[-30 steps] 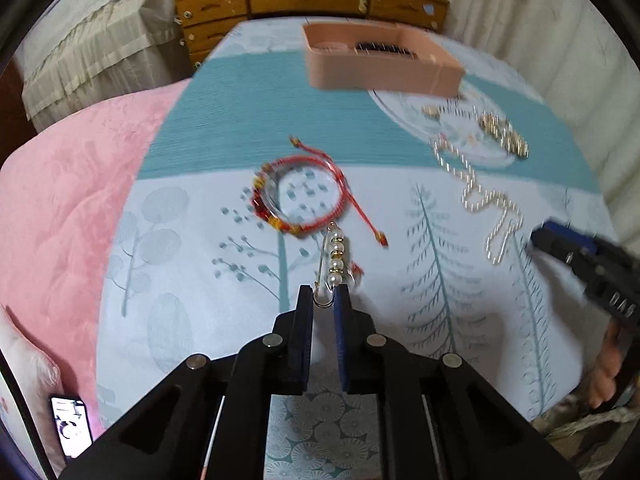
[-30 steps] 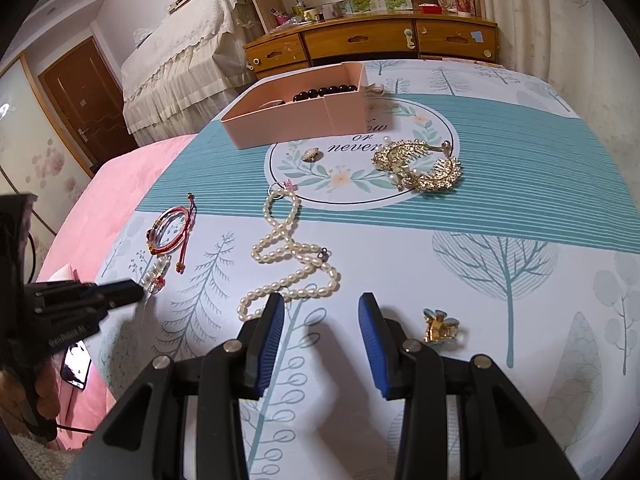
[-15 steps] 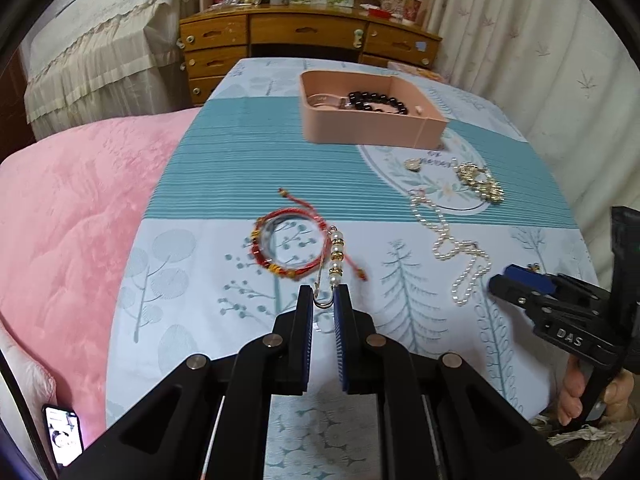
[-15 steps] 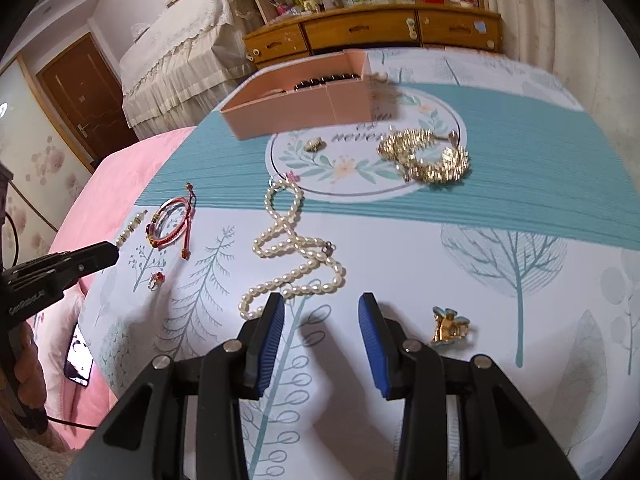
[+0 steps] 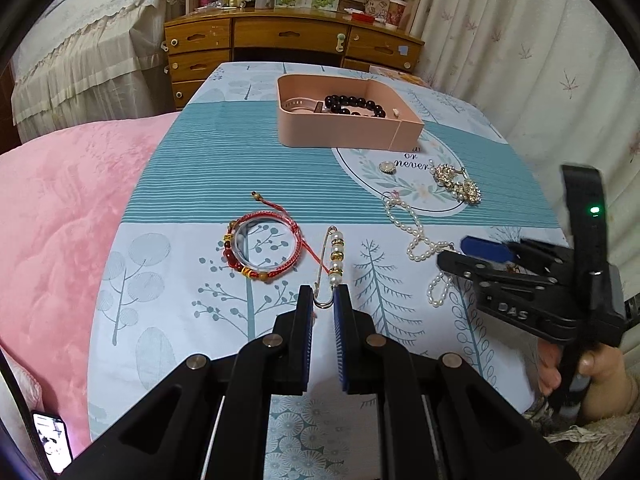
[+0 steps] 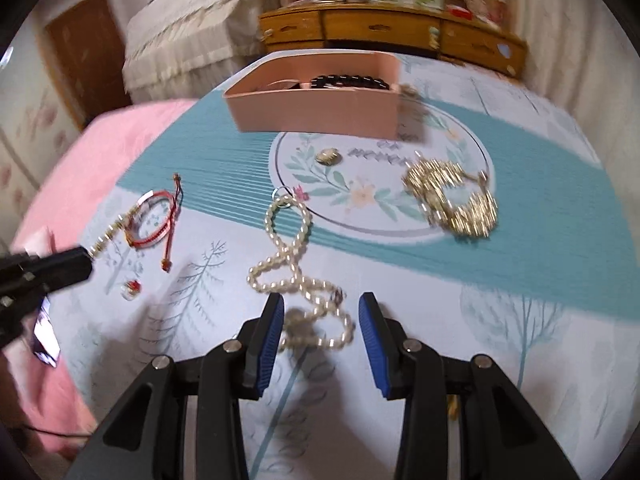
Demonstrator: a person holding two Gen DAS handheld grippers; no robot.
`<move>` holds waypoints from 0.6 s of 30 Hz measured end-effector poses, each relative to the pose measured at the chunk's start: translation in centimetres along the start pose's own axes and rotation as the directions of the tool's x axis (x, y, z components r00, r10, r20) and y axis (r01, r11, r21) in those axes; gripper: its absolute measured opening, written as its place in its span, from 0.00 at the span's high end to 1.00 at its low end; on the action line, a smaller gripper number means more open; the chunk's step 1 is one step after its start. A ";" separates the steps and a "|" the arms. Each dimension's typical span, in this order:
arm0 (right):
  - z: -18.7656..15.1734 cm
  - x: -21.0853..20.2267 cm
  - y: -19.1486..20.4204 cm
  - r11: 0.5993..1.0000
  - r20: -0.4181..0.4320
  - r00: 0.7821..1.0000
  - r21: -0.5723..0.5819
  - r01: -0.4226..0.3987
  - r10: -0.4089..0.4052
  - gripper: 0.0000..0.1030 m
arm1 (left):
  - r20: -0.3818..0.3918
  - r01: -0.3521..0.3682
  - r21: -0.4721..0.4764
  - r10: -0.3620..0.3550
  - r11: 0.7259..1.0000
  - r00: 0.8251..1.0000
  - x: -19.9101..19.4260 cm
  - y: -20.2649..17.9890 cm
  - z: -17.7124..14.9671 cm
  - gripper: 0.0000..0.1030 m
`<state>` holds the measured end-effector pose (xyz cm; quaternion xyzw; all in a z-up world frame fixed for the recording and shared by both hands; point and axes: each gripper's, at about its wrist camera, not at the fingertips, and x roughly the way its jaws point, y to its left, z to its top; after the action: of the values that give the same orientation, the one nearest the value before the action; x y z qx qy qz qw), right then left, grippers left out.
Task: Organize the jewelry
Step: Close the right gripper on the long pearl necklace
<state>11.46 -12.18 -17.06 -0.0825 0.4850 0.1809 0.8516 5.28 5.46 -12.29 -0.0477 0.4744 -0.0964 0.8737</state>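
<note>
Black right gripper (image 5: 486, 246) marked "DAS", jaws apart over pearls (image 6: 296, 276); cloth (image 5: 240, 152) reads "or never". Left gripper (image 5: 323, 300) clenched on pin (image 5: 330, 268).

Open right hand-held gripper (image 6: 322, 322) over pearl necklace (image 6: 298, 268), pink tray (image 6: 316, 112) beyond

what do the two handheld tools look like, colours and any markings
Both are matte black plastic with blue ribbed pads inside the fingers and silver rivets at the joints. The right tool carries embossed "DAS" lettering and a lit green indicator light on its upright handle. A beige knit sleeve shows below it.
</note>
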 end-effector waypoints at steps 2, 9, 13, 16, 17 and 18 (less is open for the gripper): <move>0.5 0.4 0.8 0.994 -0.015 1.000 -0.107 0.004 -0.006 0.62 | 0.001 0.010 -0.004 -0.010 1.000 1.000 -0.1 0.2 0.0 0.92; 2.6 1.3 0.8 0.954 -0.112 0.990 -0.277 -0.117 0.089 0.62 | -0.004 0.033 -0.034 -0.033 0.999 0.999 -0.1 1.0 0.0 0.92; 3.5 1.6 0.7 0.948 -0.167 0.982 -0.289 -0.134 0.087 0.95 | -0.002 0.041 -0.047 -0.042 0.998 0.999 -0.2 1.4 0.2 0.92; 4.1 1.8 0.7 0.956 -0.192 0.978 -0.263 -0.130 0.080 0.95 | 0.003 0.044 -0.055 -0.044 0.998 0.999 -0.4 1.7 0.8 0.92; 4.3 1.4 0.4 0.962 -0.185 0.979 -0.242 -0.129 0.085 0.95 | 0.005 0.047 -0.056 -0.046 0.997 0.999 -0.5 1.8 1.1 0.92; 4.7 0.8 0.1 0.967 -0.167 0.981 -0.215 -0.138 0.103 0.95 | 0.009 0.049 -0.056 -0.048 0.997 0.999 -0.6 1.9 1.5 0.92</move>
<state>15.55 -10.39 -15.26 -0.1625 0.5300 0.2792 0.7840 6.42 7.39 -11.34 -0.0839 0.4723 -0.1041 0.8713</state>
